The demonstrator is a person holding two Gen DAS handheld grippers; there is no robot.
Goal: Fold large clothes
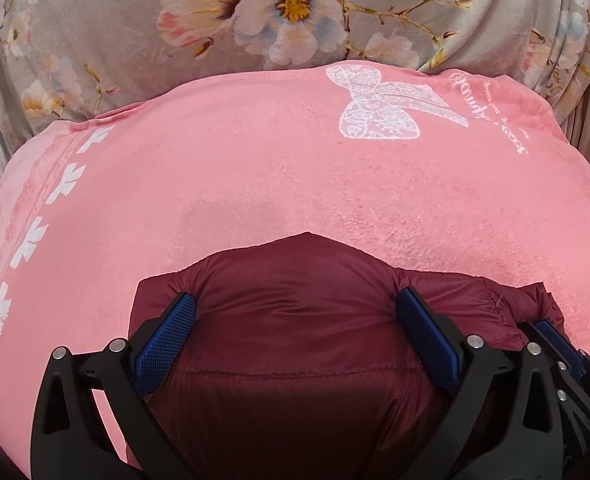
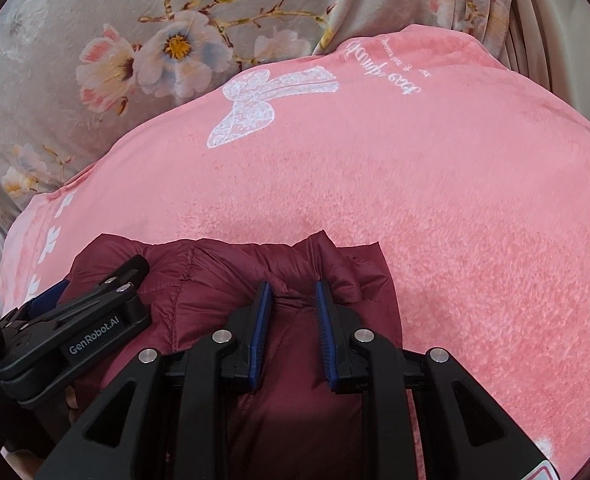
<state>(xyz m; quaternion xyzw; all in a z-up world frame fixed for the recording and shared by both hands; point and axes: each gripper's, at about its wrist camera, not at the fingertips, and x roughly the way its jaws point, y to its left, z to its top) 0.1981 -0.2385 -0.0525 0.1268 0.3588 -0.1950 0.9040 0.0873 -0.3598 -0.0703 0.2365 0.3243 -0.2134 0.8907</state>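
I am holding a folded maroon puffer jacket (image 2: 255,320) with both claws, low over the bed. Nearest to me, at six o'clock in the right wrist view, my right gripper (image 2: 293,300) is standing nearly closed, and its blue pads (image 2: 264,320) are pinching a small gathered ridge of the jacket's edge between them. At about eight o'clock in that same view my left gripper (image 2: 95,312) is sitting just beside it on the same bundle. In the left wrist view my left gripper (image 1: 295,320) is spread wide around a thick puffed section of the jacket, and its pads (image 1: 167,328) are pressing into both sides of the padding, so I judge it is gripping the bulk. The jacket is lying on a pink blanket (image 1: 295,180) with a white bow print (image 1: 379,108) at one o'clock. Further away, at twelve o'clock, a grey flowered cover (image 1: 135,40) is lying behind the blanket. What could go wrong, I think: the fabric looks slippery and full of air, so the thin ridge may be sliding out of the right claw, or the fold may be springing open when I am letting go. Dragging the bundle could also be wrinkling the pink blanket under it.
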